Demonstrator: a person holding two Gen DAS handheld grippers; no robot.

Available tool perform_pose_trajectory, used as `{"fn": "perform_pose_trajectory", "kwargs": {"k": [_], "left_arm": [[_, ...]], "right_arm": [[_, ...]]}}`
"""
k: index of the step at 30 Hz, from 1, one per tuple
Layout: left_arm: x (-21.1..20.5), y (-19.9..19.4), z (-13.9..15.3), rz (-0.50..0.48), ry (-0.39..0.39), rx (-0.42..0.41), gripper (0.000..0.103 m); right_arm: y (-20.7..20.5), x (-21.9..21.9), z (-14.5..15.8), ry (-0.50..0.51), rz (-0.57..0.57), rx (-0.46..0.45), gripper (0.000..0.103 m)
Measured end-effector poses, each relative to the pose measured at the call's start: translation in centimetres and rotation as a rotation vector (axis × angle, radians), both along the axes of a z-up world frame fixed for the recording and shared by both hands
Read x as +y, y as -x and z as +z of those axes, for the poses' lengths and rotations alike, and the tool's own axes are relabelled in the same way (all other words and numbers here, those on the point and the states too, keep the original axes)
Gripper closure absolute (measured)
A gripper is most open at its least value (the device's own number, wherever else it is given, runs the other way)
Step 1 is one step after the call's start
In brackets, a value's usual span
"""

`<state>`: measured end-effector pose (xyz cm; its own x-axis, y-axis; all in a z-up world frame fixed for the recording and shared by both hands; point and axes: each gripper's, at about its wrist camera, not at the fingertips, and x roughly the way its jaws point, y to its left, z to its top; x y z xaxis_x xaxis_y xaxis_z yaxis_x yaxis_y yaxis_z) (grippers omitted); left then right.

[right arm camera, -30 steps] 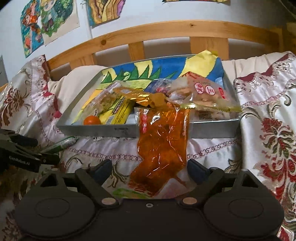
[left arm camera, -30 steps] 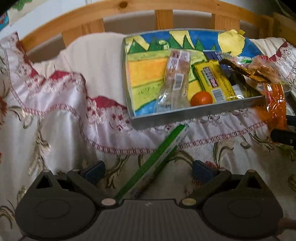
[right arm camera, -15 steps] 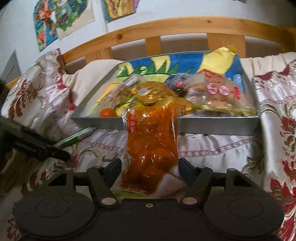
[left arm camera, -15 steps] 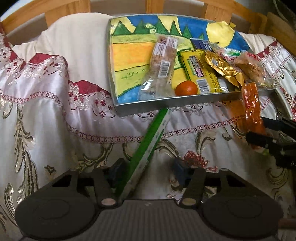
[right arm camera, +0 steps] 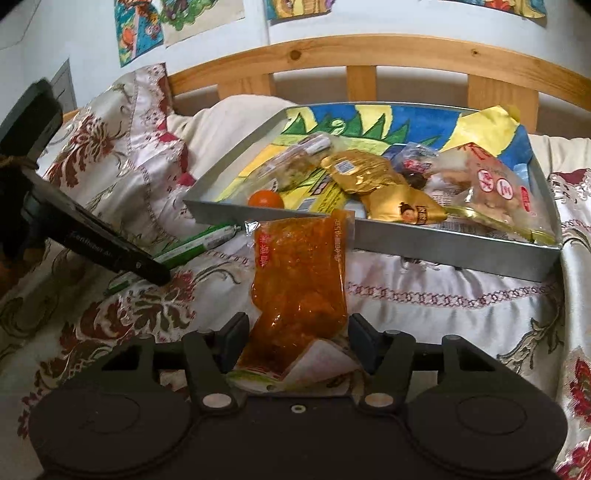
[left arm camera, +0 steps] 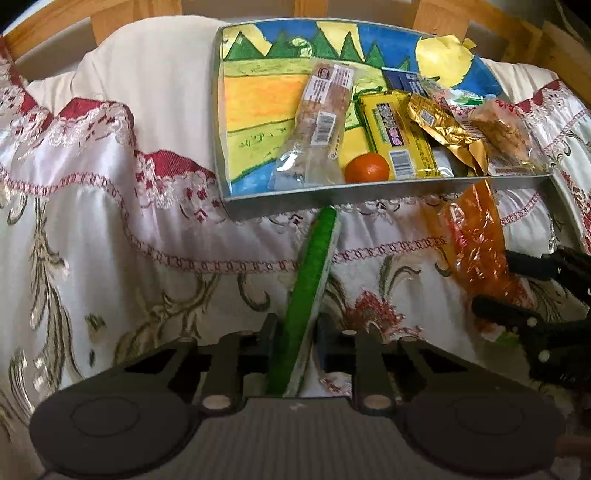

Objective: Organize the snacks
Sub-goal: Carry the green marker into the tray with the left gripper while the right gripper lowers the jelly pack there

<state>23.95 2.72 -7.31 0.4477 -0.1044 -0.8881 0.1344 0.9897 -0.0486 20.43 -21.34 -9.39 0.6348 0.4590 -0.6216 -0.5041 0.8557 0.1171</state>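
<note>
A grey metal tray (left arm camera: 369,192) with a painted bottom lies on the bed and holds several snack packets and an orange fruit (left arm camera: 367,167). My left gripper (left arm camera: 295,345) is shut on a long green snack stick (left arm camera: 312,280) whose far end points at the tray's front wall. The stick also shows in the right wrist view (right arm camera: 192,245). My right gripper (right arm camera: 297,338) has its jaws pressed against the lower part of an orange transparent snack pouch (right arm camera: 301,273), whose top leans on the tray's front wall (right arm camera: 443,245). The pouch shows in the left wrist view (left arm camera: 476,251).
The embroidered satin bedspread (left arm camera: 110,229) covers the bed. A wooden headboard (right arm camera: 369,55) runs behind the tray, with drawings on the wall (right arm camera: 140,29) above. The left gripper's body (right arm camera: 92,240) reaches in from the left in the right wrist view.
My left gripper's jaws have closed onto the green stick. My right gripper's jaws have closed in on the orange pouch. Both grippers have risen, looking down more on the tray.
</note>
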Motion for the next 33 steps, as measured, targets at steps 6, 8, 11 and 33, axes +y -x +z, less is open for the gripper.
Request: {"fn": "perform_pose_trajectory", "kwargs": {"k": [6,8,11,33], "left_arm": [[-1.6,0.6,0.2,0.06,0.11,0.06,0.085],[-2.2,1.0,0.1,0.079,0.122,0.069,0.085],[-3.0,1.6,0.1,0.132,0.12,0.088,0.086],[-4.7,7.7,3.1,0.244,0.321,0.082,0.085]], "right_arm": [[0.8,0.5,0.3,0.009,0.024,0.019,0.044],[1.2,0.7,0.4,0.028,0.033,0.014,0.045],[1.7,0.9,0.7,0.047,0.043,0.011,0.046],[3.5,-3.0,6.7,0.011,-0.095,-0.168,0.047]]}}
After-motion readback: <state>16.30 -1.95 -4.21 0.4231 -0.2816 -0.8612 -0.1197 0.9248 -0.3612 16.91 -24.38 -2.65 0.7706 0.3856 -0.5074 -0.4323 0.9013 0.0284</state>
